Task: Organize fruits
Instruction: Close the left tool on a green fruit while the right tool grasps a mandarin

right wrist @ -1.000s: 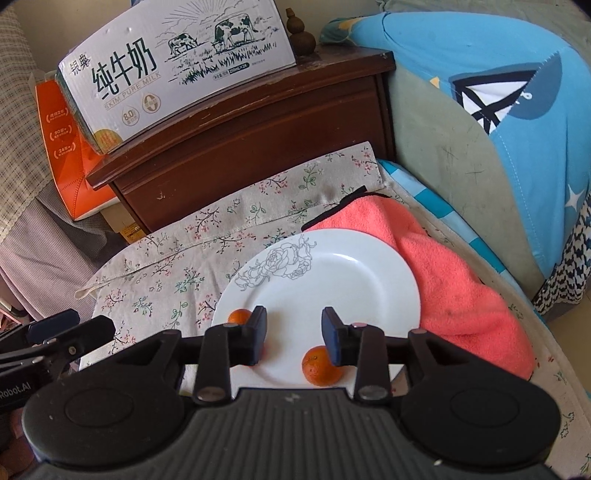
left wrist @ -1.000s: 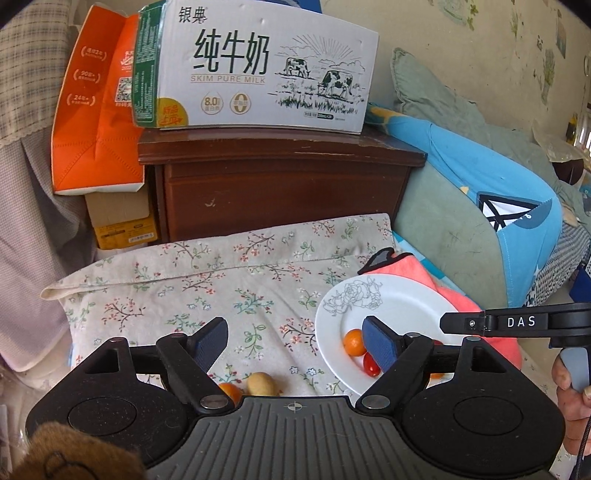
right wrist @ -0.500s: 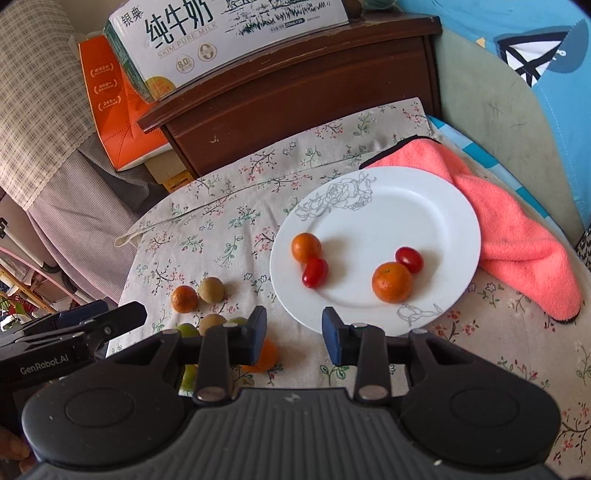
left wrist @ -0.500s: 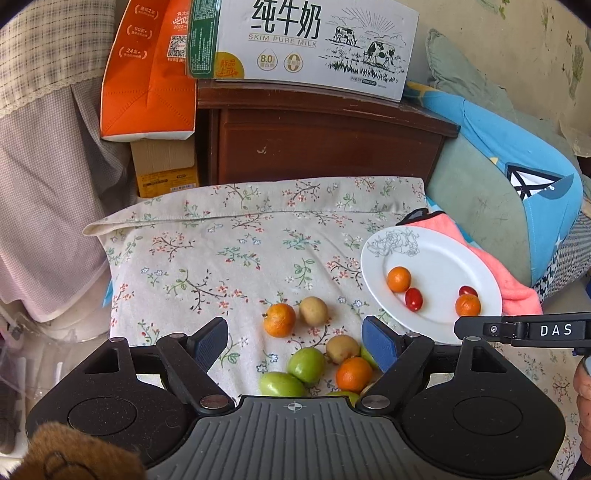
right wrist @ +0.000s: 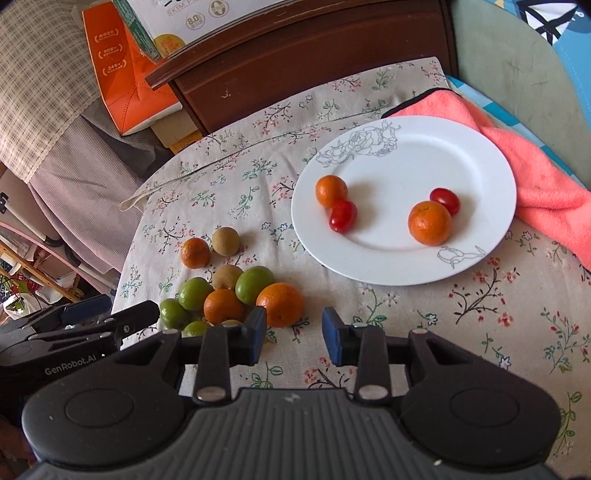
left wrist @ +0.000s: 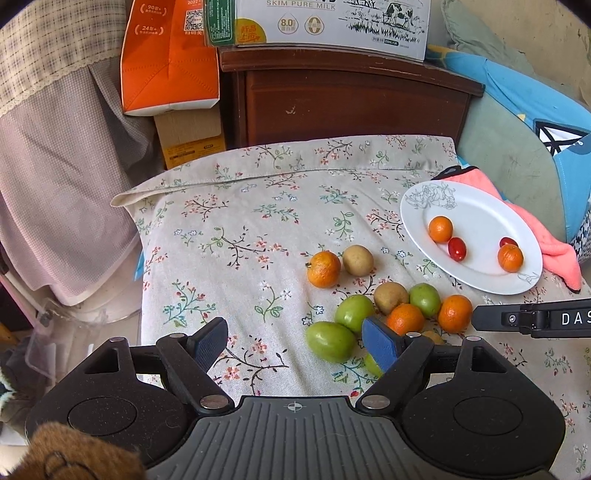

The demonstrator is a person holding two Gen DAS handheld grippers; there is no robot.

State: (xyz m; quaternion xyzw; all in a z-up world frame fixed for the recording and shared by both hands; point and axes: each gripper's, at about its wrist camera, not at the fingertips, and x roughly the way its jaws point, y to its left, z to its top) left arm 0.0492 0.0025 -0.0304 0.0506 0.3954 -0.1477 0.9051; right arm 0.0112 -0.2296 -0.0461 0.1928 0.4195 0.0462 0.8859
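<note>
A white plate [left wrist: 480, 206] [right wrist: 417, 147] on the floral cloth holds two small oranges [right wrist: 429, 223] and two cherry tomatoes [right wrist: 342, 216]. Left of it lies a loose pile of fruit: oranges [left wrist: 324, 268] [right wrist: 279, 304], green fruits [left wrist: 330, 340] [right wrist: 254, 284] and brown kiwis [left wrist: 357, 260] [right wrist: 225, 240]. My left gripper [left wrist: 295, 341] is open and empty, above the cloth just left of the pile. My right gripper [right wrist: 293, 334] is open and empty, near the front of the cloth between pile and plate.
A pink towel [right wrist: 535, 173] lies under the plate's right side. A dark wooden cabinet [left wrist: 351, 99] with a milk carton box [left wrist: 317, 22] stands behind the cloth. An orange bag [left wrist: 166, 62] stands at back left, a blue cushion [left wrist: 554, 122] at right.
Both grippers have pulled back and up from the plate. The fruit pile has come into view in front of them. Both stay open.
</note>
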